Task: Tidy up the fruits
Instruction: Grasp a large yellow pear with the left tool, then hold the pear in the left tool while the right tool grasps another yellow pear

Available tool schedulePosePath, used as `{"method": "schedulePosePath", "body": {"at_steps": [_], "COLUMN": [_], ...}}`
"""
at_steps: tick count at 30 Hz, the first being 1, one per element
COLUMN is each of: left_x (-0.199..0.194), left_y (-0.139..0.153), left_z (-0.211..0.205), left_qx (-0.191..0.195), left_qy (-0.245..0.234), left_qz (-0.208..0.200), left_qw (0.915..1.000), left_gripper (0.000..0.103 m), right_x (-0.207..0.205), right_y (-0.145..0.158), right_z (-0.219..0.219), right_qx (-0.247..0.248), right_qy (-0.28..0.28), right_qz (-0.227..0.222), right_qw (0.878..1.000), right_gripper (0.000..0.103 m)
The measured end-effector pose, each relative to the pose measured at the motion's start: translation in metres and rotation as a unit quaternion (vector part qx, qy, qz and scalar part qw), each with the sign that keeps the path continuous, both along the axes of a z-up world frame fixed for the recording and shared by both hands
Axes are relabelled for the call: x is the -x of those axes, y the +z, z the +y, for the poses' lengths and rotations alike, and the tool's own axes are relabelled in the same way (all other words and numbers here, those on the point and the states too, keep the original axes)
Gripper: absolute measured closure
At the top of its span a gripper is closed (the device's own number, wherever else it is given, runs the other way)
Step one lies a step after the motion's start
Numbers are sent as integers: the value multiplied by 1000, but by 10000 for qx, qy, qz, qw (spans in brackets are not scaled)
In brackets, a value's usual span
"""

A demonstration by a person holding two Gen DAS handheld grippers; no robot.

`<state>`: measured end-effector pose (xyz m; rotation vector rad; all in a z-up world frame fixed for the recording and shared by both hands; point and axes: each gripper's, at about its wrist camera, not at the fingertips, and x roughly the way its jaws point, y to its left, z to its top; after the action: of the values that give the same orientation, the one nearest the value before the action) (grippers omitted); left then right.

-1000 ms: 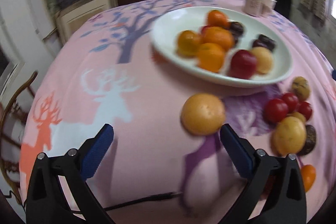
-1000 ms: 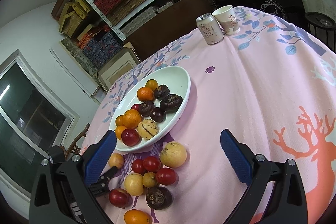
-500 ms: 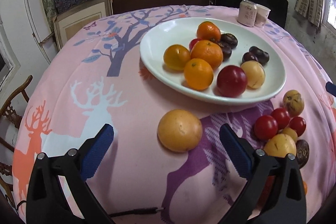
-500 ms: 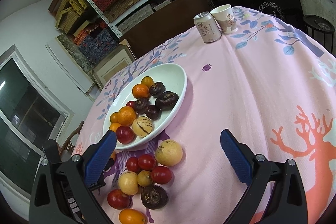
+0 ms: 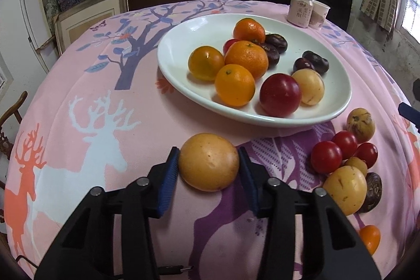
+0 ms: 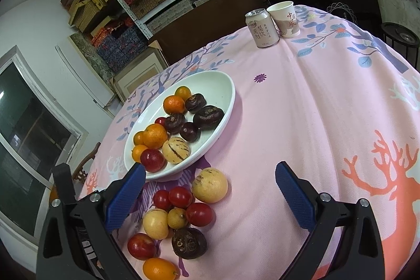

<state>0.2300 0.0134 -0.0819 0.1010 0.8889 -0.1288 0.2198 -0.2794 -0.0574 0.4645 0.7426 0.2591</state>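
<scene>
Left wrist view: my left gripper (image 5: 208, 165) pinches a round orange fruit (image 5: 208, 165) at its widest sides, on the cloth (image 5: 110, 85) just before the plate (image 5: 183, 29); smooth, firm, likely to roll; my right gripper (image 6: 210, 197) hangs wide open, empty.

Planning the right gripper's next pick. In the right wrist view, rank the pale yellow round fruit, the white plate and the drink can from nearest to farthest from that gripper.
1. Pale yellow round fruit: on the cloth just ahead of the open right gripper, slightly left.
2. White plate: farther back and left, holding fruit.
3. Drink can: far edge of the table, beside the paper cup.
</scene>
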Motion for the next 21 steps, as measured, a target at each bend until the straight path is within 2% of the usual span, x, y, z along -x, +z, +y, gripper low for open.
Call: {"method": "schedulePosePath", "body": {"at_steps": [2, 7, 12, 17, 21], "left_x": [1, 3, 4, 3, 3], "left_y": [1, 4, 2, 1, 1], "left_z": [1, 18, 14, 14, 13], "left_qx": [-119, -11, -105, -104, -112], "left_qy": [183, 536, 471, 458, 455], "left_qz": [-56, -63, -49, -22, -23], "left_qw": [9997, 9985, 9988, 9989, 9989], "left_gripper": [59, 59, 59, 59, 59], "right_x": [-1, -6, -9, -18, -20], "right_y": [-2, -11, -19, -31, -28], "right_z": [3, 23, 38, 43, 25], "right_qx": [171, 1079, 1665, 1992, 1847], "right_qy": [-8, 45, 138, 145, -124], "right_qz": [54, 273, 359, 635, 624], "right_qw": [9998, 9938, 9853, 9778, 9807], "right_gripper": [3, 3, 3, 3, 3]}}
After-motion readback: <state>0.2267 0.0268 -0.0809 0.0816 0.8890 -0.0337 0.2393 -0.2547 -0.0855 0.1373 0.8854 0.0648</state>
